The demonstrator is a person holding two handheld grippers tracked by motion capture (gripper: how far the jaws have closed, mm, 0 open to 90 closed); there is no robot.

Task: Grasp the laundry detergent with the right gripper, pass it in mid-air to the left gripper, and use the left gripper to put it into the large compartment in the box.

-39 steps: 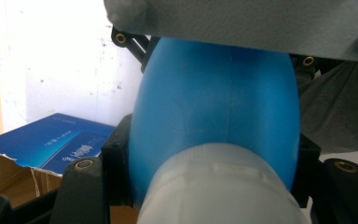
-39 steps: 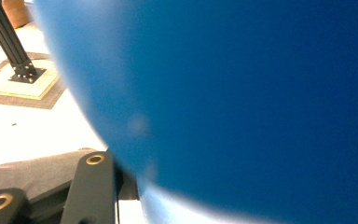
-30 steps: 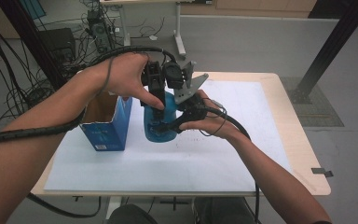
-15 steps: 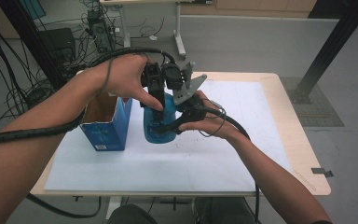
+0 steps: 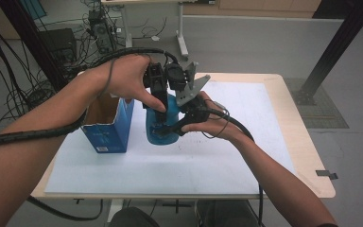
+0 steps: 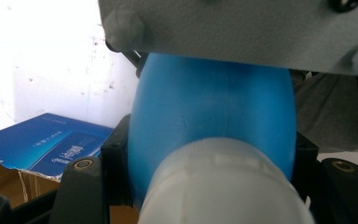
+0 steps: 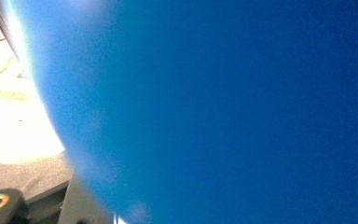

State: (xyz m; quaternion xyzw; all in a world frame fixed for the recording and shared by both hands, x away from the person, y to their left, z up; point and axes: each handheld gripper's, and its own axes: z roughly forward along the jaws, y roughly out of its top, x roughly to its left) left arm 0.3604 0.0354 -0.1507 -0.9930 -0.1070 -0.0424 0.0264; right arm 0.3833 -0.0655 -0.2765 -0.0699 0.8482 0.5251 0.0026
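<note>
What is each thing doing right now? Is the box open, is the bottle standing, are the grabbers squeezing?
Blue plastic bottle: upright on the white mat, white cap on, held by both grippers.
Blue cardboard box: upright beside the bottle, top open.
Left gripper: shut on the bottle near its cap.
Right gripper: shut on the bottle's body.

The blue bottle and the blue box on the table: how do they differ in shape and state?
The blue bottle is rounded; the blue box is square-edged cardboard. The bottle has a white cap; the box stands open at the top. Both grippers clamp the bottle, whereas the box stands free beside it. Both are blue and upright.
</note>
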